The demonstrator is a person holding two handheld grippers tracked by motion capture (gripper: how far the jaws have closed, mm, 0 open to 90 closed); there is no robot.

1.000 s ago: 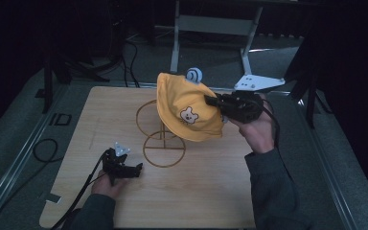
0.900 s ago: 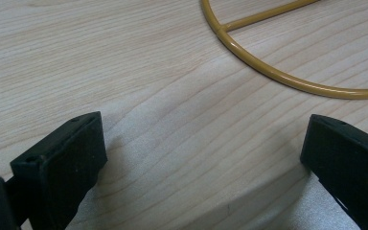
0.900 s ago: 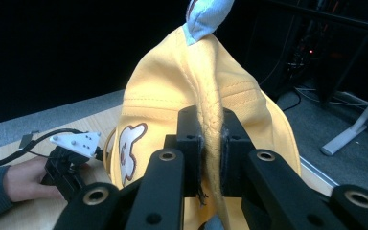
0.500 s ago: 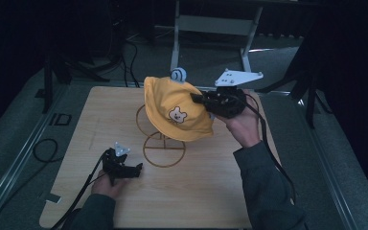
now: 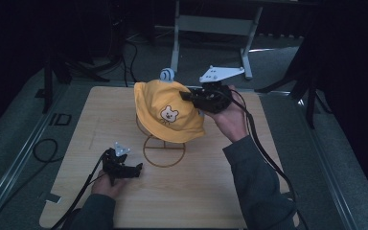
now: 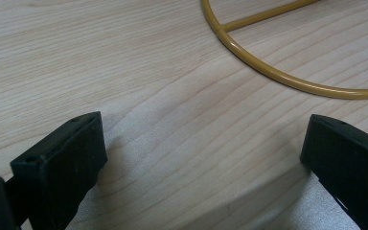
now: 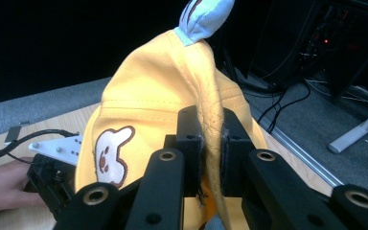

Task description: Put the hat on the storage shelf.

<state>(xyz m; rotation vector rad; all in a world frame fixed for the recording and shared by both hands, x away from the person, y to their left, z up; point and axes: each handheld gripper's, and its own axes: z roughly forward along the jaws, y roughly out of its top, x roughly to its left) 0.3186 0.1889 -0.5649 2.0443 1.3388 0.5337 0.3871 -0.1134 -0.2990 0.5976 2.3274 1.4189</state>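
Above pale wooden table (image 5: 182,201) (room apparently dark), pinched hat (image 7: 163,100).

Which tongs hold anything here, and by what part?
The right tongs pinch a fold of fabric on the side of the yellow hat, above its brim. The left tongs are open on the table, holding nothing.

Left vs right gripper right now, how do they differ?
The left gripper rests low on the table, jaws wide apart and empty. The right gripper is raised, jaws pinched on a fold of the yellow hat above the wire stand. Both are hand-held with black jaws.
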